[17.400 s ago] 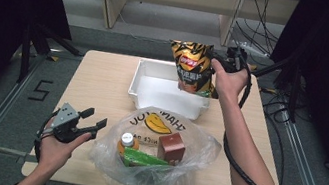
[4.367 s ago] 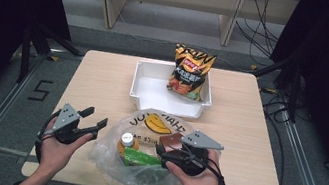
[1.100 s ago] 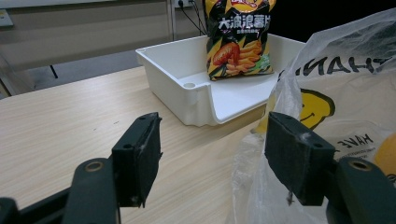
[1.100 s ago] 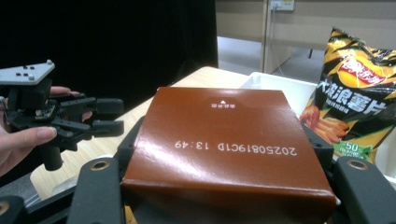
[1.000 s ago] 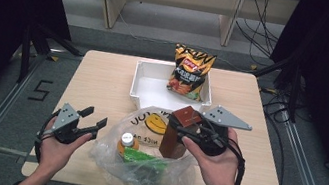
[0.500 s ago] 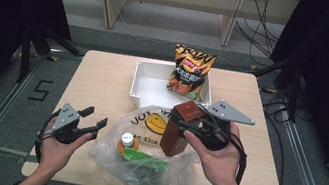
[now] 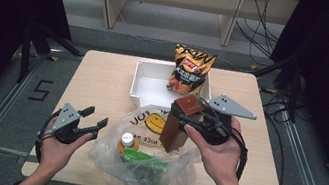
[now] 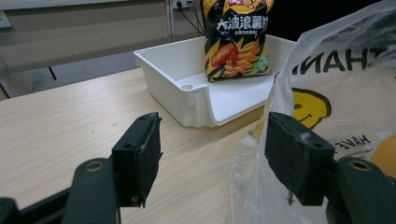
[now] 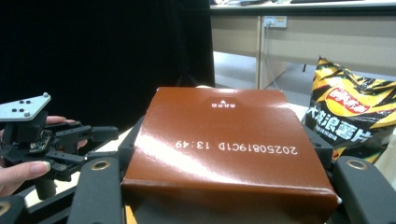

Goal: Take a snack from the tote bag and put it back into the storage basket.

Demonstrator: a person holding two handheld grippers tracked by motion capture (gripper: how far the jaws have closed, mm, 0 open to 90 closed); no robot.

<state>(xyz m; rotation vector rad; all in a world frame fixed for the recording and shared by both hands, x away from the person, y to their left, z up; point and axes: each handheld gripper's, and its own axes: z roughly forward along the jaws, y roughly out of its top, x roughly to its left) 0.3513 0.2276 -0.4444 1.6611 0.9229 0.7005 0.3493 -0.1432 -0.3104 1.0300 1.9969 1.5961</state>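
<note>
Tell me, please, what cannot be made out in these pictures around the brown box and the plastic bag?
- Brown box: in the high view its lower end is hidden by the plastic bag.
- Right hand-held gripper: in the right gripper view the box covers its pads.
- Bottle: its label is too small to read.
- Green item: blurred by the bag film.
</note>
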